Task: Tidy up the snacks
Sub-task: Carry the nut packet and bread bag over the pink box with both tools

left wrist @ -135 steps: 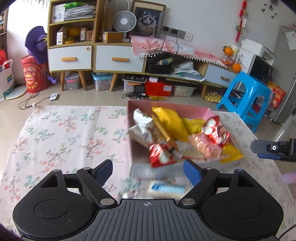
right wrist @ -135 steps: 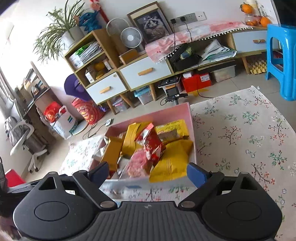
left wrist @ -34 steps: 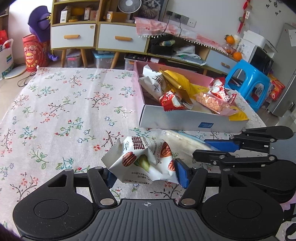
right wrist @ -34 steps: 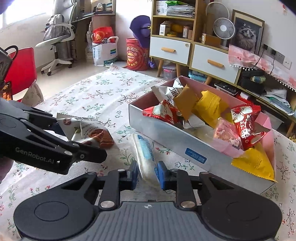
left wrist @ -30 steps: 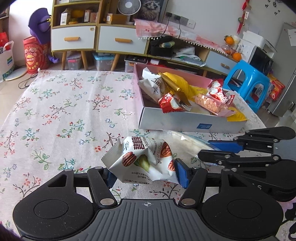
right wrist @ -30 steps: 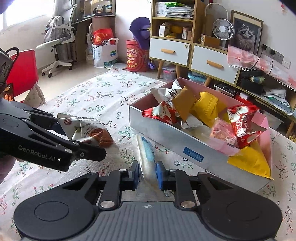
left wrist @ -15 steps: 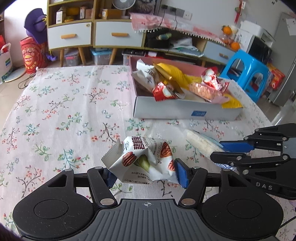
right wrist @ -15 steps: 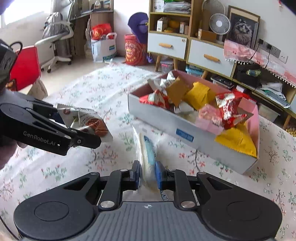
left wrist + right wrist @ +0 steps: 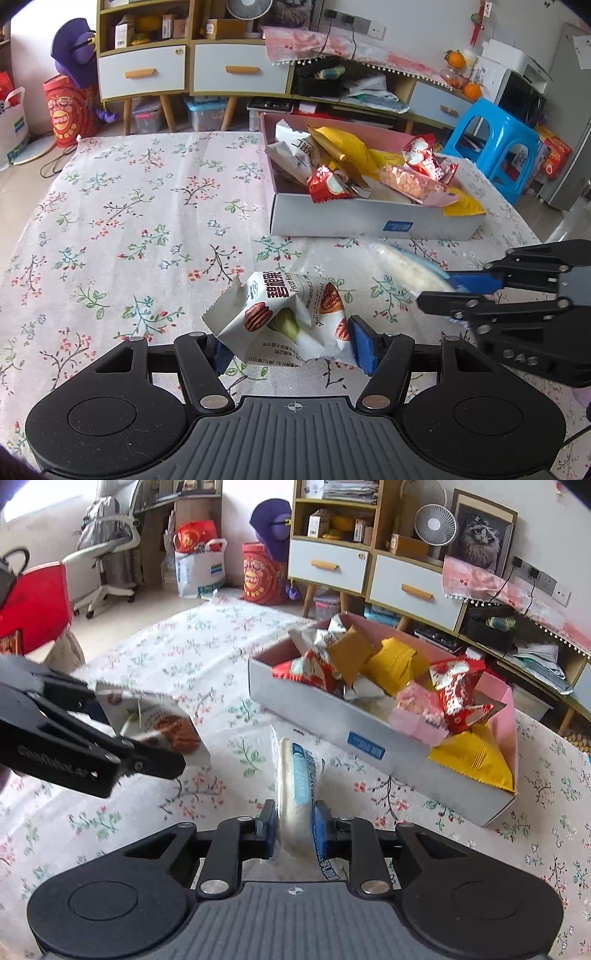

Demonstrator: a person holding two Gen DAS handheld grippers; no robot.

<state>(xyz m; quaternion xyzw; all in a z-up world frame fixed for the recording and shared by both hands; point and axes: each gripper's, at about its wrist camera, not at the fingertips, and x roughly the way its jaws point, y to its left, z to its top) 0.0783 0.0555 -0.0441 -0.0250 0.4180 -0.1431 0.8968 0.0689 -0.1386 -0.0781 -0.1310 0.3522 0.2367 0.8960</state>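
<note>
My left gripper is shut on a white pecan snack bag and holds it above the floral tablecloth, in front of the snack box. It also shows at the left of the right wrist view, with the bag. My right gripper is shut on a long white and blue snack packet, held above the cloth. It shows at the right of the left wrist view, with the packet. The white and pink box holds several snack bags.
The floral tablecloth covers the table. A blue stool stands beyond the table's far right corner. Cabinets and shelves line the back wall. A red chair stands at the left in the right wrist view.
Both grippers closed on their snacks, then lifted them and drew back from the box. The box now sits farther away in both views.
</note>
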